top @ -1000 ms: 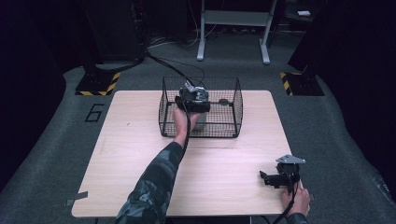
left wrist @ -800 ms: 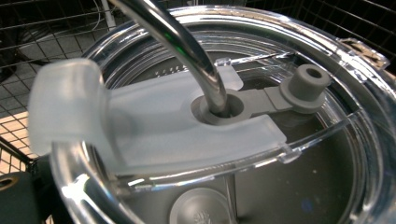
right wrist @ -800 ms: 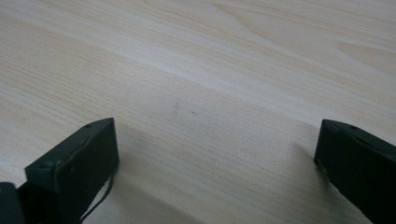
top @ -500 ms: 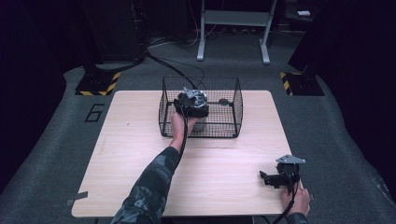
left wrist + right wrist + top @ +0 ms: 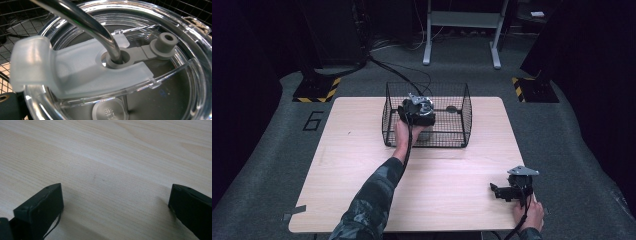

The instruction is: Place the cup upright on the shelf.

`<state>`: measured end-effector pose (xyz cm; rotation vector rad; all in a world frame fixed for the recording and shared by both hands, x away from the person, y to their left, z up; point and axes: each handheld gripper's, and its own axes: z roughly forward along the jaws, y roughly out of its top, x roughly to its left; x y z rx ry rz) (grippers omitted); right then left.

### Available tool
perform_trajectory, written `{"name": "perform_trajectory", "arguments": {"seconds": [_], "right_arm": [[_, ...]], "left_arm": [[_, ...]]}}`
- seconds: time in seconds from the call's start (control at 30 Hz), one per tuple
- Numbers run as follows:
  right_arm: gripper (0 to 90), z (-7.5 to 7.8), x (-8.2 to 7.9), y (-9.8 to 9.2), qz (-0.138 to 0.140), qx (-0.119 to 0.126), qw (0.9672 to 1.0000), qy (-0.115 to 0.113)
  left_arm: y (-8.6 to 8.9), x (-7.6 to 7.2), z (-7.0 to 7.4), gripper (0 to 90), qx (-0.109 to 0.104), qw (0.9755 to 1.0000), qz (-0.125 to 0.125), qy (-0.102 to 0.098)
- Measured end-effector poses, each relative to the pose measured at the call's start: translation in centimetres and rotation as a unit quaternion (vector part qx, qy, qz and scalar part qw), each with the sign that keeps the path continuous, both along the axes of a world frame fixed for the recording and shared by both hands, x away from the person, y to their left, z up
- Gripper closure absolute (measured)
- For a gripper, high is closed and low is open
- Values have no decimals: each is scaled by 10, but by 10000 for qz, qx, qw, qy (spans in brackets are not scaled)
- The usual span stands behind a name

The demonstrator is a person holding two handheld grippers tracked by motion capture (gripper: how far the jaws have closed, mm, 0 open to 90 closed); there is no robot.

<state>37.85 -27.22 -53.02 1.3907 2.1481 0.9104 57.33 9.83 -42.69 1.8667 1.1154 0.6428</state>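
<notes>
Inside the basket: left claw over a lidded tumbler

Now the left claw [image 5: 417,111] is reaching into the black wire basket [image 5: 464,120], which is sitting at the far middle of the wooden counter [image 5: 362,165]. Seen from the high view, it is hanging over the left part of the basket, with the person's hand [image 5: 402,134] wrapping it from the near side and the camouflage sleeve running back toward the near edge. Its grey three-cornered plate is facing up, and its cable is trailing down along the forearm.

From the left gripper view, the camera is looking very closely down on a clear lid [image 5: 192,50] of a tumbler, with basket wire showing behind it at the far left and far right. A frosted flap [image 5: 75,75] is lying across the lid, and a bent metal straw [image 5: 82,20] is passing through a grey rubber ring at the lid's middle. A small grey plug on a strap is sitting just right of that ring. Whether this claw is apart or together, the pictures are not showing.

Over at the near right corner of the counter, the right claw [image 5: 497,191] is resting low on the wood, pointing left. In the right gripper view its two black jaws are standing wide apart, with bare wood grain between them.
</notes>
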Motion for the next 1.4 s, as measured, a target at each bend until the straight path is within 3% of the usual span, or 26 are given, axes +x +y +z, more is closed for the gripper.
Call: {"name": "perform_trajectory", "arguments": {"seconds": [0.03, 0.13, 0.17, 0.43, 0.57, 0.6, 0.87, 1.23, 1.3, 1.4], "right_arm": [[0, 0, 0, 0, 0, 0, 10000, 1], [0, 0, 0, 0, 2, -3, 10000, 0], [0, 0, 0, 0, 0, -3, 10000, 0], [0, 0, 0, 0, 0, -1, 10000, 1], [0, 0, 0, 0, -3, -2, 10000, 3], [0, 0, 0, 0, -2, -1, 10000, 3], [0, 0, 0, 0, -3, -3, 10000, 4], [0, 0, 0, 0, -5, -1, 10000, 4], [0, 0, 0, 0, -6, -1, 10000, 3], [0, 0, 0, 0, -5, -2, 10000, 2]], "left_arm": [[2, -1, 2, 15, 26, 9999, -59, 118], [5, -2, 5, 1, -28, 9999, -55, 161], [10, -4, 9, 0, -34, 9996, -159, 222], [24, -23, 34, 0, -164, 9986, -483, 160], [36, -44, 51, 0, -86, 9972, -731, 116], [36, -44, 51, 1, -86, 9972, -731, 116], [57, -84, 70, 1, -56, 9952, -978, 57], [84, -125, 65, 2, 272, 9953, -919, -99], [92, -139, 59, 1, 345, 9954, -886, -100], [98, -147, 52, 1, 386, 9956, -851, -88]]}}
